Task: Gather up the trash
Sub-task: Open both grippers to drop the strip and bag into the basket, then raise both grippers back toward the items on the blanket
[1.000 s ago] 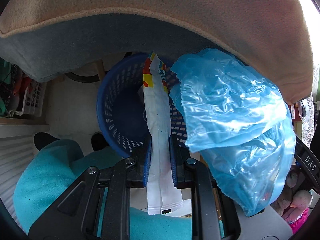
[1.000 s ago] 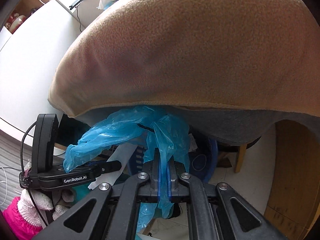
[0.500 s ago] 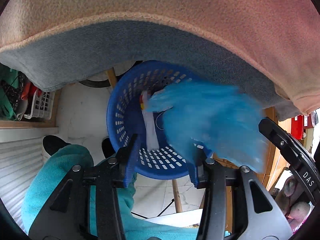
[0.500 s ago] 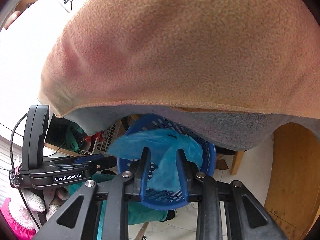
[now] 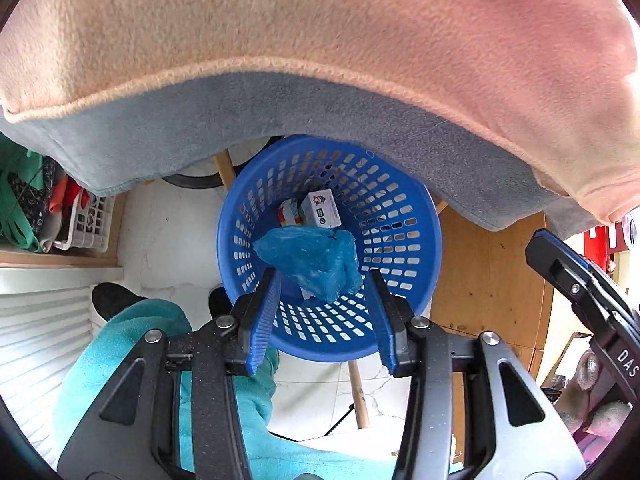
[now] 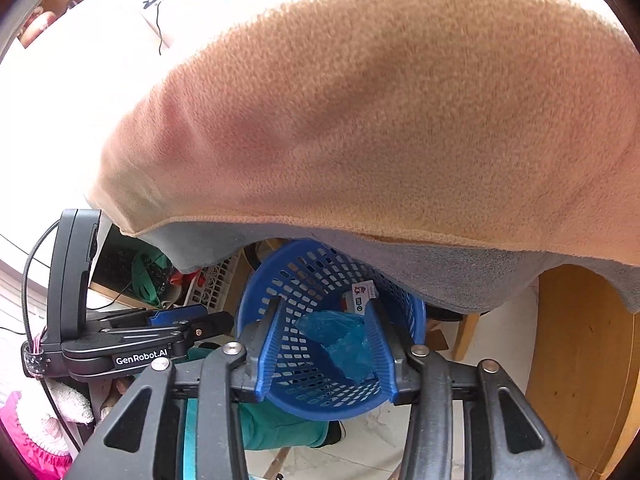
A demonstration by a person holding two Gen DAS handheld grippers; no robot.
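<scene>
In the left wrist view the left gripper [image 5: 322, 316] stands with its jaws wide apart and nothing between them, and straight ahead of the gap, well beyond the tips, sits the blue basket [image 5: 416, 240] with the trash already in it. The blue plastic bag [image 5: 310, 260] lies crumpled in the basket's bottom, translucent, creased and slack, a light thing that looks likely to hold whatever shape it lands in. Just beyond it lies a small white carton [image 5: 322, 210] with a printed label, and beside that a strip of coloured wrapper [image 5: 289, 214]. A fleece blanket [image 5: 320, 60] overhangs the far side above the jaws. In the right wrist view the right gripper [image 6: 326, 340] is likewise spread wide and empty, its tips framing the same blue basket [image 6: 412, 316]; the blue plastic bag [image 6: 346, 344] shows between the jaws but far below them, inside the basket, with the white carton [image 6: 362, 296] past it. To the left of these jaws the left gripper [image 6: 188, 322] appears side-on. Judged from this, the drop is done for these pieces; whether more trash remains elsewhere cannot be told from these views.
</scene>
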